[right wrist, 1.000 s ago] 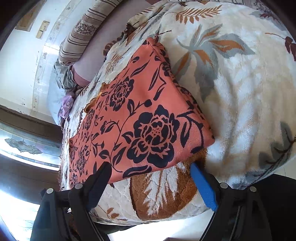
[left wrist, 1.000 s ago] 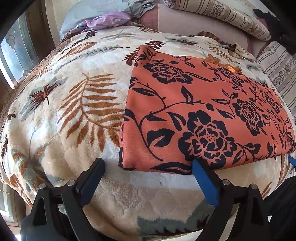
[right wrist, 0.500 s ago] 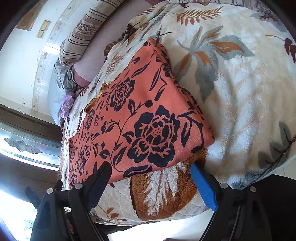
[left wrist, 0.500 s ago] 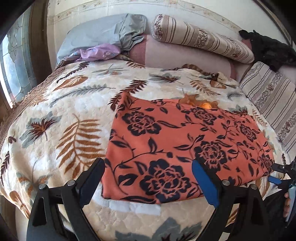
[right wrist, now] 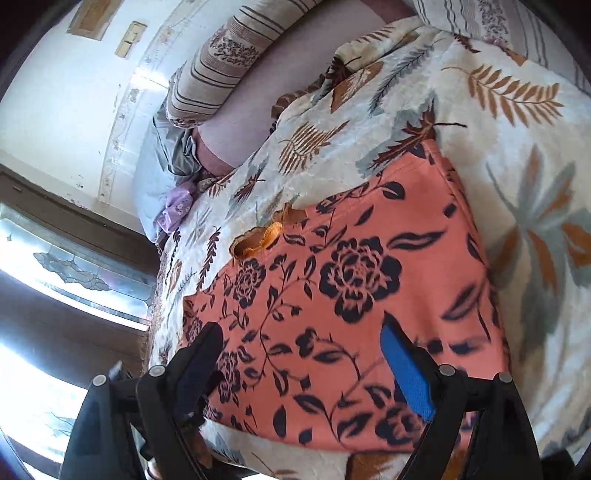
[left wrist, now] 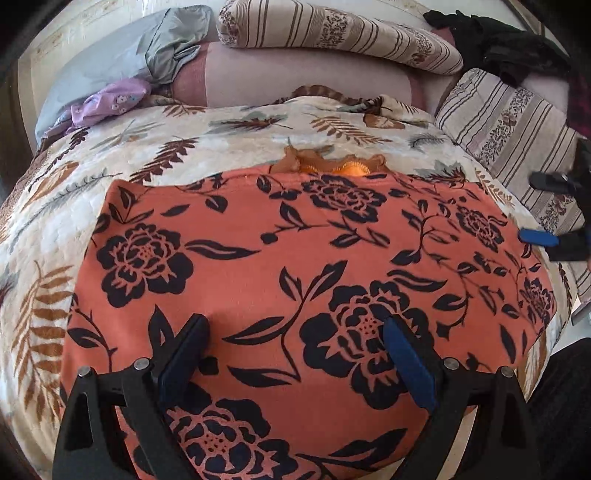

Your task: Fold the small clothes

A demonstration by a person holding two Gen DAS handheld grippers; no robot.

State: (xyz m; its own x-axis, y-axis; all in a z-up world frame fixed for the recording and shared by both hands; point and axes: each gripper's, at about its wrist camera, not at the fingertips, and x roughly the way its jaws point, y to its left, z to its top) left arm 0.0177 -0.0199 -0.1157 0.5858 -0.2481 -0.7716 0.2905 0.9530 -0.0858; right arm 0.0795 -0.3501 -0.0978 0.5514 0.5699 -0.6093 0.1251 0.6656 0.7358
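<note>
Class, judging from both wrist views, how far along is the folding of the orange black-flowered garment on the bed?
Done: the orange black-flowered garment lies flat as a rectangle on the leaf-patterned blanket. In hand: nothing; left gripper and right gripper hover open above it. Left: further folds.

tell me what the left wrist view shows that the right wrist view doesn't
Only the left wrist view shows the black clothes heaped at the far right, and the right gripper reaching in from the side. Only the right wrist view shows the window and the bare wall. Both show the orange flowered garment lying flat on the leaf-print blanket, the striped pillow, the purple cloth, and open gripper fingers above the garment.
</note>
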